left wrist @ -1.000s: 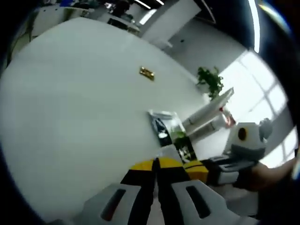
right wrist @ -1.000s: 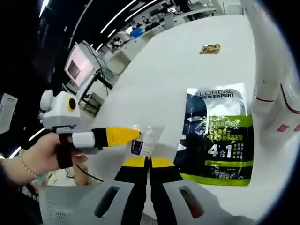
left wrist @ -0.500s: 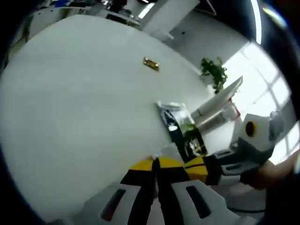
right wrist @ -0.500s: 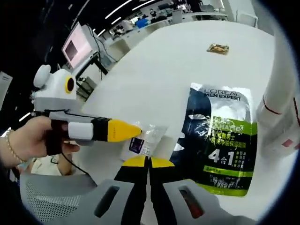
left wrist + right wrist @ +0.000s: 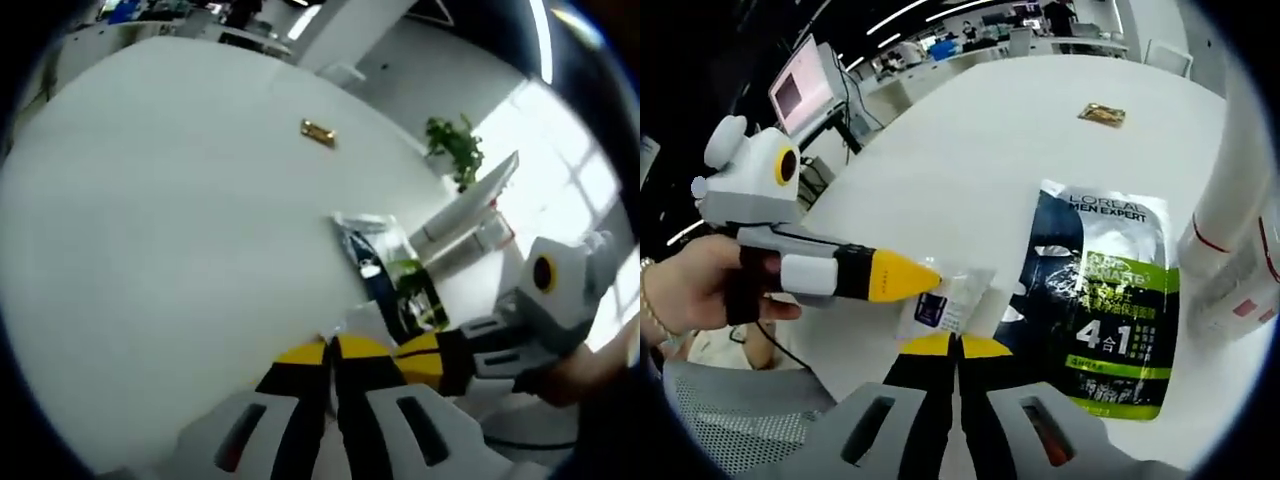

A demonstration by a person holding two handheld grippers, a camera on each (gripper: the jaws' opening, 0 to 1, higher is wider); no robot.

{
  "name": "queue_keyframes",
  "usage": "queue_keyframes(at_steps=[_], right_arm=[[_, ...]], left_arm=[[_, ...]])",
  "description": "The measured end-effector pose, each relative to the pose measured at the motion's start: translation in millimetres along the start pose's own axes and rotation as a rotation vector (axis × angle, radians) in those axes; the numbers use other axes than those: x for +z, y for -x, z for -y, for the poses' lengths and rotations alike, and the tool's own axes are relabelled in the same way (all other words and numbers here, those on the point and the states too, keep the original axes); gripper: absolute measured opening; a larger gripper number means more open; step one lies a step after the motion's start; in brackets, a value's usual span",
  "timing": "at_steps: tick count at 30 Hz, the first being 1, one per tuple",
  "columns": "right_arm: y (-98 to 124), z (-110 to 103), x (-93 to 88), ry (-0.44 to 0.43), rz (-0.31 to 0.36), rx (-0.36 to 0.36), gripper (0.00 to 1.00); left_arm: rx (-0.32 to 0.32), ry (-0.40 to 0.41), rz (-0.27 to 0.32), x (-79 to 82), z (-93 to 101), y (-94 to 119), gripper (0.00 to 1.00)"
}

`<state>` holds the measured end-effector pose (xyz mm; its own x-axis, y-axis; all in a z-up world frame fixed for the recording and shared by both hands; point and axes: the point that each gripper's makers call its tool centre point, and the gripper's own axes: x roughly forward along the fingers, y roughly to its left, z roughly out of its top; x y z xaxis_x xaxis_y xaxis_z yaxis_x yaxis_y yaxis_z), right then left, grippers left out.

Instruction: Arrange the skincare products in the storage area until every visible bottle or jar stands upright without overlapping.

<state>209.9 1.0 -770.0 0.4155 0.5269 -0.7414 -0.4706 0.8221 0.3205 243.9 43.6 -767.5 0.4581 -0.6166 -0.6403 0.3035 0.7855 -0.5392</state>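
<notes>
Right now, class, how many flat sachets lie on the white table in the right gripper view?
3: the big dark mask sachet mid-table, a small clear sachet left of it by the yellow gripper tip, a small gold sachet farther off. Others may be hidden.

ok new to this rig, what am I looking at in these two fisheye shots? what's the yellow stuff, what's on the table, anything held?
No robot here: a person holds a two-jaw gripper in each hand, and a fisheye camera rides on each.

The yellow-tipped jaws rising from the bottom of each picture belong to that camera's own gripper. In the left gripper view that is the left gripper, jaws together. In the right gripper view it is the right gripper, also together.

The left gripper also enters the right gripper view from the left, in the person's hand. Its tip touches a small clear sachet; whether it grips it is unclear.

On the white table lie a dark L'Oreal Men Expert pack and a small gold packet. White tubes stand at the right.
</notes>
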Motion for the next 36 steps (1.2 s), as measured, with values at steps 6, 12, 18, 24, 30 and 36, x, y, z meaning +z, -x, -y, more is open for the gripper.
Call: queue_keyframes(at_steps=[6, 12, 18, 24, 30, 36], right_arm=[[1, 0, -0.3, 0.007, 0.008, -0.012, 0.01], [-1, 0, -0.7, 0.009, 0.013, -0.016, 0.01], [-1, 0, -1.4, -0.006, 0.022, -0.022, 0.01], [-1, -1, -2.4, -0.009, 0.032, -0.036, 0.01], [-1, -1, -1.7, 0.003, 0.037, -0.048, 0.01], [-1, -1, -2.3, 0.037, 0.035, -0.048, 0.01]], left_arm=[[0.022, -0.061, -0.024, 0.1, -1.5, 3, 0.02], [0.098, -0.276, -0.012, 11.8, 0.0, 19, 0.03], [0.069, -0.387, -0.026, 8.1, 12.3, 15, 0.0], [0.085, -0.44, -0.083, -4.9, 13.6, 6, 0.02], [0.11, -0.51, -0.121, -10.0, 11.0, 2, 0.02], [0.112, -0.543, -0.139, -10.0, 8.7, 0, 0.0]])
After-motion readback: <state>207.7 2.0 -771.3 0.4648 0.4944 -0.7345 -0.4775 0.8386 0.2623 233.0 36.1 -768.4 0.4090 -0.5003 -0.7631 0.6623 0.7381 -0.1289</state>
